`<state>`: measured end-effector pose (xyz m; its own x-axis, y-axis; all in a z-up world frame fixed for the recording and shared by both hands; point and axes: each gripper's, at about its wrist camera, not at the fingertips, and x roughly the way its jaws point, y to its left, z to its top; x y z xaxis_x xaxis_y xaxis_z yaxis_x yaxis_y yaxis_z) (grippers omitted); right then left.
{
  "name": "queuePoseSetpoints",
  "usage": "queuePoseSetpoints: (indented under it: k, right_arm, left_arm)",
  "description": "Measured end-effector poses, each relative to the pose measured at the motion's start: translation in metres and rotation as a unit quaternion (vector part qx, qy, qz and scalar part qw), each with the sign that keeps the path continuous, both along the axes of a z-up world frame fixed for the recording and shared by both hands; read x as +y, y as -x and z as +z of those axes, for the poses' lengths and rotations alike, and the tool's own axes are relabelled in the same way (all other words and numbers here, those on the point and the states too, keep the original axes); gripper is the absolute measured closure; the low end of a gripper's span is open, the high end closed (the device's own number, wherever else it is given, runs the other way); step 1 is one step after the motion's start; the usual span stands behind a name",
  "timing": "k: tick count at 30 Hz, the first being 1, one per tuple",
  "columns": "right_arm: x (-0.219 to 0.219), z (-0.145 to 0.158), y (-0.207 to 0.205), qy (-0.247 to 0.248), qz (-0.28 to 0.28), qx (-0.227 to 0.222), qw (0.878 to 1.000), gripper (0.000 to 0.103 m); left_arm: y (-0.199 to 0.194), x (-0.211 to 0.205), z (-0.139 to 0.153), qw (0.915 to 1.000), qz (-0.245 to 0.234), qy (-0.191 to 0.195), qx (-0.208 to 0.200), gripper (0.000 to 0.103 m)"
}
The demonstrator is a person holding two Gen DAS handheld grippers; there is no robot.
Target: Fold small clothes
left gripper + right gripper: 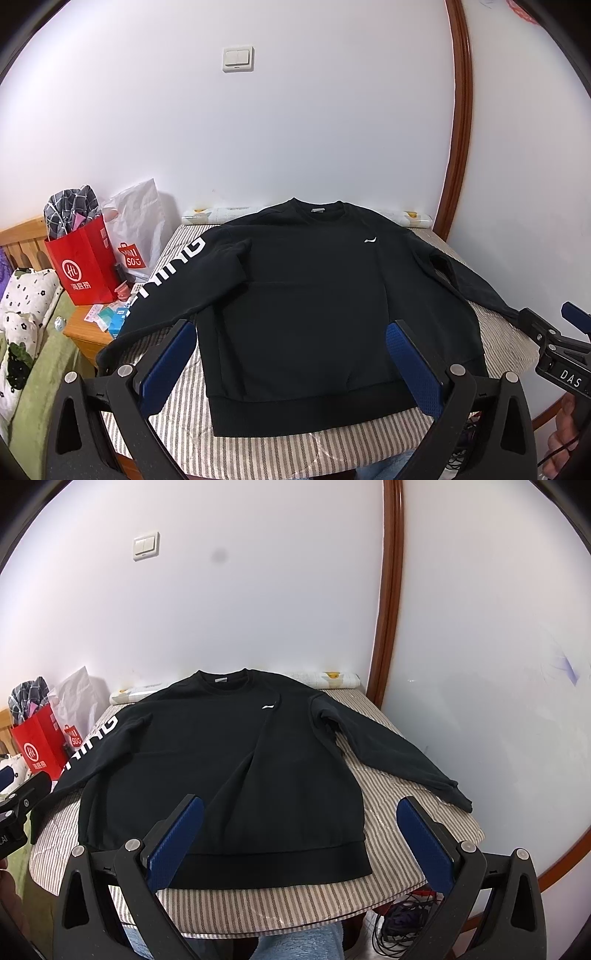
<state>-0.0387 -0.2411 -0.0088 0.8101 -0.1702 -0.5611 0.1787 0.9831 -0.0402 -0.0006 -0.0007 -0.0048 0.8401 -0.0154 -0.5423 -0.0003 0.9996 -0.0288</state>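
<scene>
A black sweatshirt [306, 295] lies flat, front up, on the striped table cover [184, 398], collar at the far side, hem toward me. Its left sleeve with white lettering [173, 266] hangs toward the table's left edge; its right sleeve [391, 753] spreads out to the right. It also shows in the right wrist view [221, 768]. My left gripper [291, 332] is open and empty above the hem. My right gripper [299, 808] is open and empty above the hem's right corner. The right gripper also shows at the right edge of the left wrist view [554, 321].
A red paper bag [81, 266] and a white shopping bag [136, 229] stand on a wooden nightstand [88, 336] at the left. A rolled patterned cloth [325, 679] lies at the table's far edge against the wall. Cables [402, 923] lie on the floor at the lower right.
</scene>
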Motion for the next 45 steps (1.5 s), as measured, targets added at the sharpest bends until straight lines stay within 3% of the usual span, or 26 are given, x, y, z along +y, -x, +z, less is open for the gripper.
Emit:
queuePoseSetpoints:
  k: [45]
  right_arm:
    - [0.01, 0.0, 0.005, 0.01, 0.004, -0.008, 1.0, 0.0]
  left_arm:
    - [-0.002, 0.012, -0.002, 0.9998, 0.009, 0.016, 0.0, 0.0]
